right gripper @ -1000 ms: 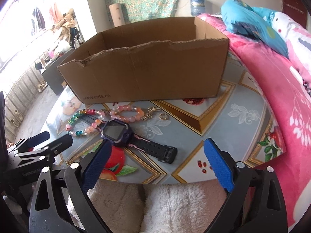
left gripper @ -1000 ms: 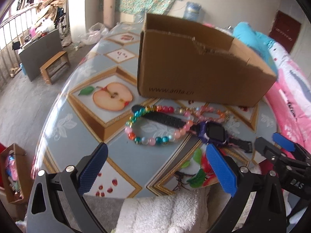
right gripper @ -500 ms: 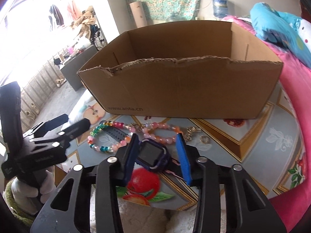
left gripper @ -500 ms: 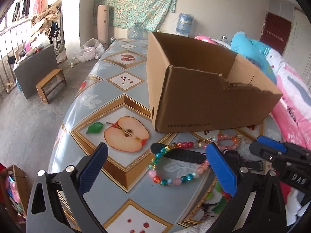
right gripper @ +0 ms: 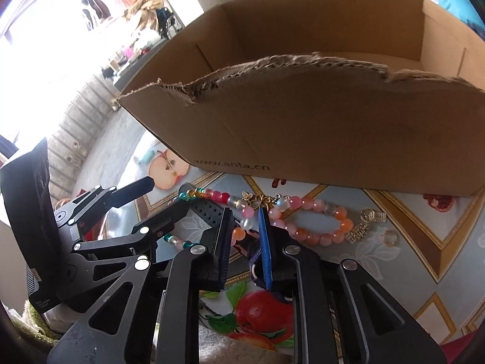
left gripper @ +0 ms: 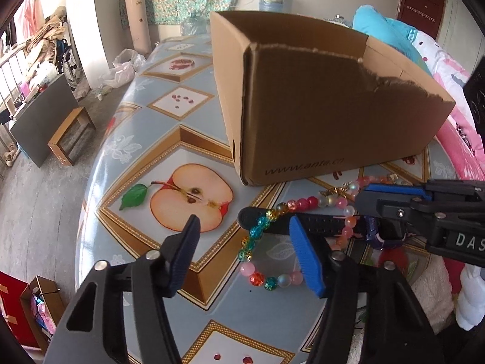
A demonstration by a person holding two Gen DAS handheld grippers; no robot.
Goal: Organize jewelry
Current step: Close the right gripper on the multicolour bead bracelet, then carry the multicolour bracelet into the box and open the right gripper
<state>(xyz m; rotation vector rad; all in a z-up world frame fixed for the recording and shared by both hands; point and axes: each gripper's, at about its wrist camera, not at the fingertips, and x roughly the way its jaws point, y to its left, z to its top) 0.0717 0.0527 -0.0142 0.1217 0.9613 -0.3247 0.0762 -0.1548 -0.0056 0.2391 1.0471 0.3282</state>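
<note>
Your left gripper point(left gripper: 242, 253) hangs low over the fruit-print table point(left gripper: 142, 148), its jaws closing with the near-left arc of the multicoloured bead bracelet point(left gripper: 257, 236) lying between them; the pads have not pressed on the beads, so nothing is held there. The bracelet lies draped across the black strap of the purple watch point(left gripper: 318, 227), which runs off toward 3 o'clock.

Your right gripper point(right gripper: 244, 236) is down over that watch at 3 o'clock in the left view, its jaws closing to a narrow gap. In the right wrist view the purple watch body point(right gripper: 257, 254) sits right against the blue pad, and the strap passes under the fingers. You cannot tell whether both pads press on it.

Just beyond the right fingertips, at 1 o'clock, lies the pink and orange bead bracelet point(right gripper: 315, 221), with small gold trinkets point(right gripper: 363, 224) beside it toward 3 o'clock. The open cardboard box point(left gripper: 327, 106) stands at 12 o'clock, just behind all the jewellery, its torn front edge facing you.
</note>
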